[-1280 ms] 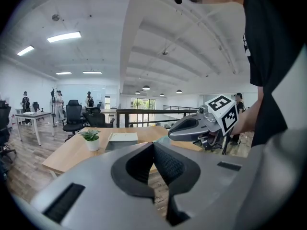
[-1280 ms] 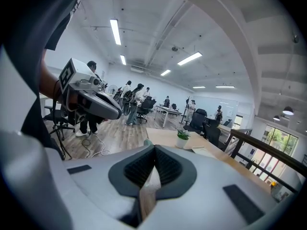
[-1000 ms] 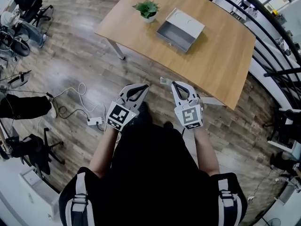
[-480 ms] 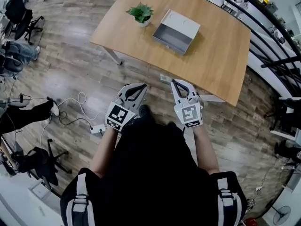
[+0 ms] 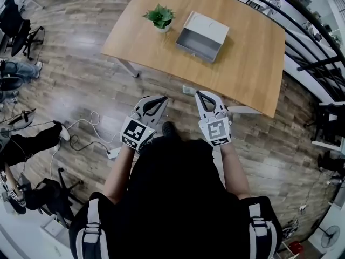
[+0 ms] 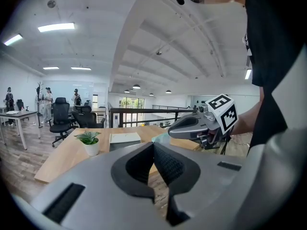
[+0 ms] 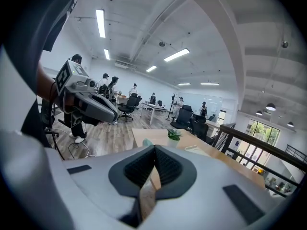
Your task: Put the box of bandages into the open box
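A small pale green box of bandages (image 5: 187, 90) sticks out at the tip of my right gripper (image 5: 198, 94), which is shut on it. It shows as a teal sliver (image 7: 146, 142) past the closed pads in the right gripper view, and again as a teal box (image 6: 161, 138) in the left gripper view. My left gripper (image 5: 165, 98) is shut with nothing in it. Both are held at waist height over the wooden floor, short of the table. The open grey box (image 5: 202, 34) lies on the wooden table (image 5: 253, 63), lid raised behind it.
A potted plant (image 5: 160, 16) stands on the table left of the open box. A white power strip and cable (image 5: 113, 152) lie on the floor at my left. Black railings (image 5: 312, 63) run behind the table. Office chairs and people are in the far room.
The table and floor have shifted down and left in the head view as the person moves. Both grippers keep the same pose and stay shut.
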The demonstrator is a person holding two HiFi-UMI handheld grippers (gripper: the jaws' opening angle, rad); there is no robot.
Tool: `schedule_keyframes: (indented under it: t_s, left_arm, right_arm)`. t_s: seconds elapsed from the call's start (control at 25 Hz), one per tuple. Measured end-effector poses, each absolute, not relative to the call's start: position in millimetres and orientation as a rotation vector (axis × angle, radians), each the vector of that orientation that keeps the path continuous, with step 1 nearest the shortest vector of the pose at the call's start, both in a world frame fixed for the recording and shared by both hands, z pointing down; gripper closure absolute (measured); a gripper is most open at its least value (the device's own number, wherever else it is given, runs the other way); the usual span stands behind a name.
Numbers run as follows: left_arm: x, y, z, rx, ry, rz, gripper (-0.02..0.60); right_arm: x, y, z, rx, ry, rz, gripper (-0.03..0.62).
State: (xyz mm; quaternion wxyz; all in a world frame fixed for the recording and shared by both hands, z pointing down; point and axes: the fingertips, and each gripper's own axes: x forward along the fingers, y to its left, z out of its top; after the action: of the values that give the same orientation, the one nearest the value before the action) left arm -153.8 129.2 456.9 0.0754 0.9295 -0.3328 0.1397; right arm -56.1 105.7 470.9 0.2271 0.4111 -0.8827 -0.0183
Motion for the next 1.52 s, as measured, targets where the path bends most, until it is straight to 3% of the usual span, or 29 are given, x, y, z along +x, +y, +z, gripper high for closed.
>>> schedule_keyframes:
  t_s: [0.68, 1.52]
  left_arm:
    - [-182.7, 123.0, 466.6, 2.767, -0.984, 0.442, 0.558]
    - [-132.0, 20.1, 454.6, 2.726, -1.086, 0.483, 0.558]
  right_arm:
    - [-86.1, 88.4, 469.2, 1.087, -2.45, -0.085, 0.569]
    - [-60.0, -24.4, 466.3, 0.946, -2.586, -0.063, 0.569]
